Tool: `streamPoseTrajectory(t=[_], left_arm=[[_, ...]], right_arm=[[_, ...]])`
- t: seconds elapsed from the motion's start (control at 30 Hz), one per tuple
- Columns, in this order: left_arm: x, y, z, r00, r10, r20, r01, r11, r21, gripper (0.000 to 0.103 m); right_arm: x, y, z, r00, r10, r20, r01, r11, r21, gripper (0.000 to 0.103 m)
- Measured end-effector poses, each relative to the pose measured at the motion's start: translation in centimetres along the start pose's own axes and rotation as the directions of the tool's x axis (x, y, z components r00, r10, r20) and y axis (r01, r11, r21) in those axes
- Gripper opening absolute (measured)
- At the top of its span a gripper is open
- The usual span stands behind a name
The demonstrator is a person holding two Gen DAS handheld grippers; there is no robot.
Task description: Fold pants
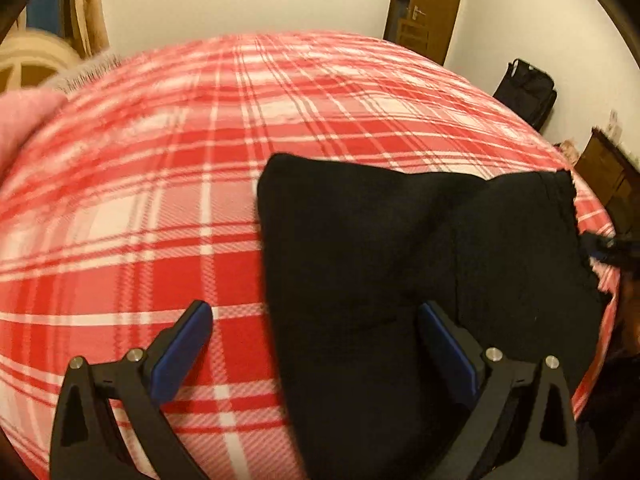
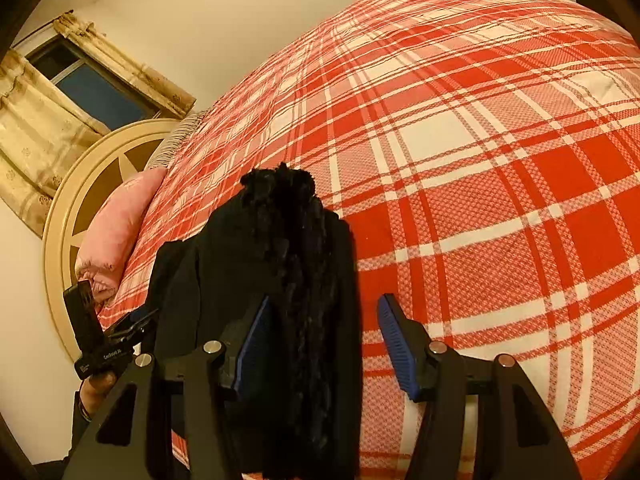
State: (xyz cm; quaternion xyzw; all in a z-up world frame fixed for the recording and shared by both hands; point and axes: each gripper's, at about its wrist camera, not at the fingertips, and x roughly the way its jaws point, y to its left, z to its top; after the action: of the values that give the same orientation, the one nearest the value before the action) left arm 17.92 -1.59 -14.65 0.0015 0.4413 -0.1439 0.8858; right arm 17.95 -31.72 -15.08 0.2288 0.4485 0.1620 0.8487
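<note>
Black pants (image 1: 400, 248) lie folded in a thick stack on the red and white plaid bed cover (image 1: 160, 184). My left gripper (image 1: 316, 316) is open; its right finger sits over the pants and its left finger over the bare cover. In the right wrist view the pants (image 2: 288, 264) show end-on, with a fuzzy dark lining at the edge. My right gripper (image 2: 324, 320) is open, with the stack's edge between its blue pads (image 2: 394, 344) but not pinched. The left gripper (image 2: 100, 344) shows at the far left of that view.
A pink pillow (image 2: 116, 220) and a round cream headboard (image 2: 64, 208) stand at the head of the bed. A curtained window (image 2: 92, 84) is behind them. A wooden door (image 1: 432, 4), a black bag (image 1: 528, 88) and a dark cabinet (image 1: 604, 168) lie beyond the bed.
</note>
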Motion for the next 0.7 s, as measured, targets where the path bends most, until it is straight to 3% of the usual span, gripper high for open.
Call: streamPoseTrajectory(t=[0.17,0.27,0.33,0.4,0.5,0.6,0.67,0.7], left_arm=[[0.4,0.3,0.4,0.999,-0.041,-0.009,0.041,0.999,0.018,0.103],[0.6,0.6,0.5,0.997,-0.07,-0.007,0.071,0.997,0.012,0.103],[0.5,0.4,0.6,0.997,-0.073,-0.003,0.073,0.997,0.023,0.103],[0.4,0.0,0.5,0.995,-0.101,0.002,0.101,0.994,0.04,0.1],[0.4,-0.3,0.4,0.989,-0.149,0.005,0.149,0.988,0.045,0.086],[0.1,-0.4,0.5,0.984,-0.178,0.009,0.177,0.983,0.05,0.069],[-0.4,-0.4,0.5,0.983,-0.183,0.025,0.182,0.982,0.051,0.042],[-0.6,-0.2,0.6,0.982,-0.187,0.031,0.185,0.982,0.047,0.036]], right_arm=[[0.3,0.8,0.0,0.999,-0.035,-0.011,0.035,0.999,-0.014,0.057],[0.6,0.8,-0.2,0.999,0.034,-0.009,-0.034,0.999,-0.008,0.056],[1.3,1.0,-0.4,0.998,0.056,-0.02,-0.057,0.998,-0.017,0.05],[1.5,1.5,-0.7,0.998,0.054,-0.016,-0.055,0.998,-0.03,0.036],[1.1,1.9,-0.8,0.997,0.075,-0.012,-0.075,0.996,-0.04,0.026],[0.6,3.2,-0.8,0.999,0.044,0.006,-0.044,0.995,-0.087,0.024],[-0.1,4.0,-0.9,0.999,0.044,0.019,-0.041,0.994,-0.106,0.023],[-0.4,4.2,-0.8,0.999,0.046,0.023,-0.044,0.993,-0.112,0.023]])
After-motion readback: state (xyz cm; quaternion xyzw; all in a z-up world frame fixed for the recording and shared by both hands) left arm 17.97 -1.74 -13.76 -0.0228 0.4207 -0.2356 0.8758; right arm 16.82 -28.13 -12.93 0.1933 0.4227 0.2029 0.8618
